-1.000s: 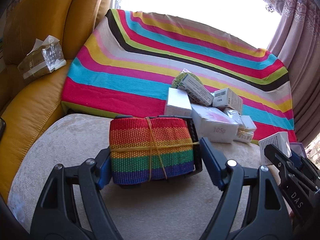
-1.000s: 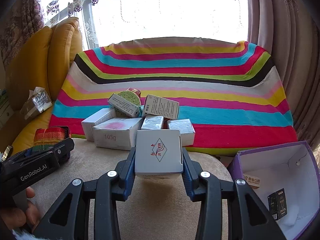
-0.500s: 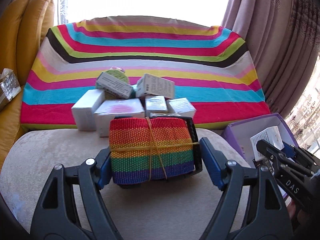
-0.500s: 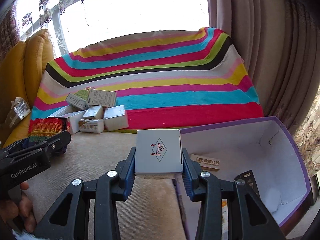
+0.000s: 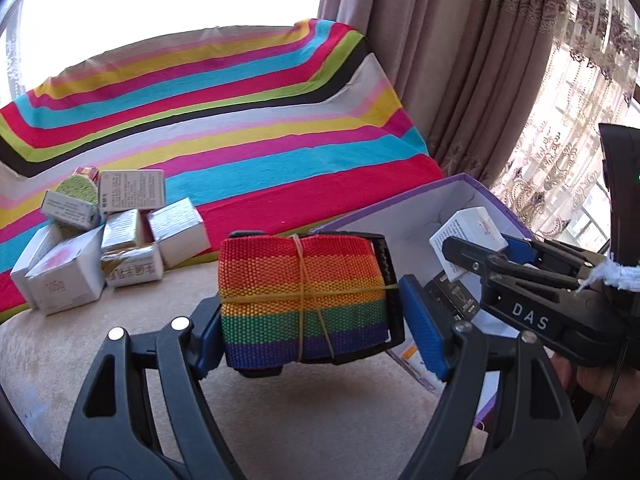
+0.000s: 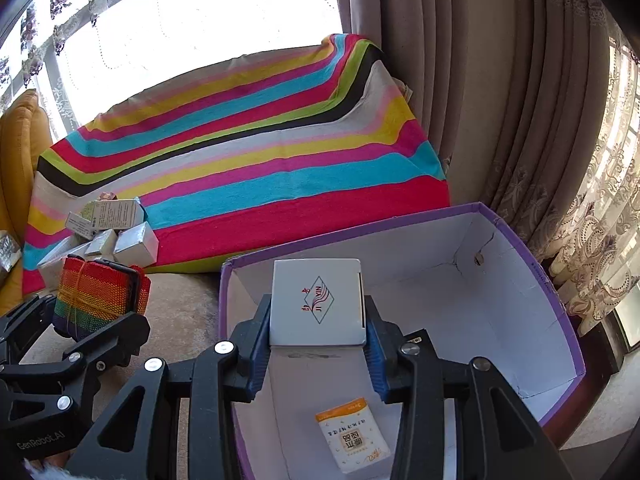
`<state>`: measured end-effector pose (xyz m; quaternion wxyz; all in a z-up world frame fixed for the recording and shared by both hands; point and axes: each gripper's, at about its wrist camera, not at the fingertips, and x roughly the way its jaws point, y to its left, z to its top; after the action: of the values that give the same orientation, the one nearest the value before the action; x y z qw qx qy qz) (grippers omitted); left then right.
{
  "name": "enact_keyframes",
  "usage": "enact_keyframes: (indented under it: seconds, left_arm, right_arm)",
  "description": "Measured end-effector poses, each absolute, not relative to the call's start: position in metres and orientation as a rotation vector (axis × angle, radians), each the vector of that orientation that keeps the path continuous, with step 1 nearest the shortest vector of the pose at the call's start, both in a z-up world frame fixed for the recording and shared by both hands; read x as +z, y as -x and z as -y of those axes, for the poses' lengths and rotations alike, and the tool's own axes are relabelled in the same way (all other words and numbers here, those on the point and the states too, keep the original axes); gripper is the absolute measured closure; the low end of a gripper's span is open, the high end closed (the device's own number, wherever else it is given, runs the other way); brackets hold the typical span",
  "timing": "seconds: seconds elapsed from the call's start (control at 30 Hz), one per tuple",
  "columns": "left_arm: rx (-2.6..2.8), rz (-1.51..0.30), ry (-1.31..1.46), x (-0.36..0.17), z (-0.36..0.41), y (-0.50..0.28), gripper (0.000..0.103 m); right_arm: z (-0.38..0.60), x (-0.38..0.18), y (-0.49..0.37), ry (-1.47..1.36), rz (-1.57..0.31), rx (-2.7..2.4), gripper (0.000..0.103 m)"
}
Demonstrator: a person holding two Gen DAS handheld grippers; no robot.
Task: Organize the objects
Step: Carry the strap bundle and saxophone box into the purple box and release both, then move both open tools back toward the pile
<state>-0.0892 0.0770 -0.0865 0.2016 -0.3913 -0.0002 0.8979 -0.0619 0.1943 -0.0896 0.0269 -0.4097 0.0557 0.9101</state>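
My left gripper (image 5: 316, 330) is shut on a rainbow strap roll (image 5: 300, 300) bound with a yellow rubber band, held above the beige cushion (image 5: 120, 360) just left of the purple box (image 5: 400, 216). The same roll (image 6: 96, 296) shows at the left of the right wrist view. My right gripper (image 6: 318, 346) is shut on a white box with a diamond logo (image 6: 318, 302), held over the white inside of the purple box (image 6: 560, 312). The left wrist view shows that white box (image 5: 468, 232) above the purple box too.
A pile of small white boxes (image 5: 120, 240) sits at the foot of the striped blanket (image 5: 240, 140), left of both grippers. An orange and white packet (image 6: 352, 436) and a dark item (image 5: 452, 300) lie inside the purple box. Curtains (image 6: 520, 120) hang to the right.
Both grippers have swung right, away from the pile of boxes. The white box now hangs over the inside of the purple box, and the rainbow roll has come up beside its left wall.
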Motion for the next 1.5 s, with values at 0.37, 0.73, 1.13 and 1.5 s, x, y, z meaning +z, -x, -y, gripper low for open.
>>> enact_keyframes:
  seconds: [0.37,0.73,1.13,1.5]
  left_arm:
    - [2.381,-0.150,1.073,-0.088,-0.128,0.091,0.023]
    - [2.355,-0.057,1.088,-0.087,-0.121,0.094,0.011]
    - [2.464,0.080,1.095,-0.085,-0.063,0.088,0.011]
    - [2.599,0.296,1.088,-0.086,0.020,0.079,0.013]
  right_arm:
    - [-0.230,-0.093,0.062,1.302,-0.249,2.759,0.060]
    - [-0.237,-0.093,0.062,1.299,-0.297,2.755,0.047]
    - [-0.208,-0.091,0.065,1.308,-0.199,2.814,0.046]
    - [-0.151,-0.092,0.068,1.416,-0.146,2.926,0.043]
